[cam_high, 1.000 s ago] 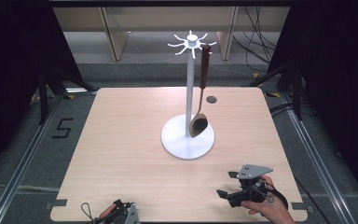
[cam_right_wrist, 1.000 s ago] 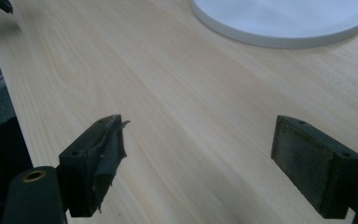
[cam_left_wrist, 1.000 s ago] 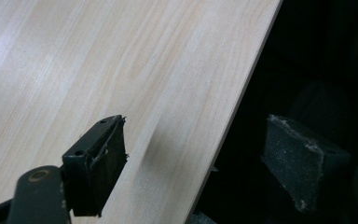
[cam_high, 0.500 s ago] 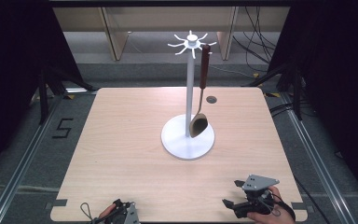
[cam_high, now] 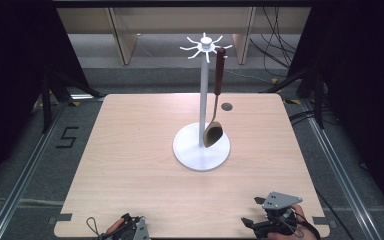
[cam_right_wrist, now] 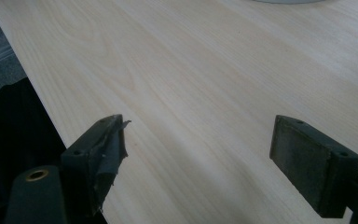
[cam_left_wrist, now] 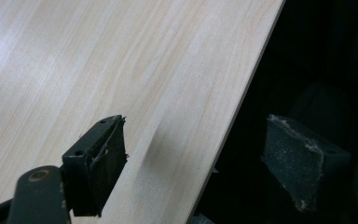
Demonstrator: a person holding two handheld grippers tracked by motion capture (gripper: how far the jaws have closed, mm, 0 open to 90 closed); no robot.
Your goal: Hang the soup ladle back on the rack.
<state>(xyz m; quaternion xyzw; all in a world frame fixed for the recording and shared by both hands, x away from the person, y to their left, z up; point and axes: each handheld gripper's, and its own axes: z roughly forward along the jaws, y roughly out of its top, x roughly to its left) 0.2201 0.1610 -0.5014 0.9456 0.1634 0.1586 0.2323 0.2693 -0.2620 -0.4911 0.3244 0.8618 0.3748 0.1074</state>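
Brown wooden-handled spoon with a metal bowl (cam_high: 214, 120) hangs from one hook of the white spoked rack on a tall post (cam_high: 203, 90), bowl low, just over or touching the round white base (cam_high: 200, 150); can't tell which. Rack stands mid-table on the pale wood-grain table (cam_high: 130, 150). Both grippers sit at the near edge, well apart from the spoon. Right gripper (cam_high: 260, 220) jaws wide apart, nothing between them, bare wood below in the right gripper view. Left gripper (cam_high: 130, 231) at the near left edge, jaws also spread and empty; in the left gripper view one jaw is over the table, the other past its edge. Looks like the hanging job is done and the hands are parked. Risks, as a guess: spoon hangs by its handle end on a thin hook, so any knock to the table or post could swing it off. A reach back in from the right could clip the base and tip the tall rack. Left gripper straddling the edge could catch the tabletop if lifted carelessly. Frayed pad (cam_right_wrist: 114, 149) on the right gripper may grip poorly next time.
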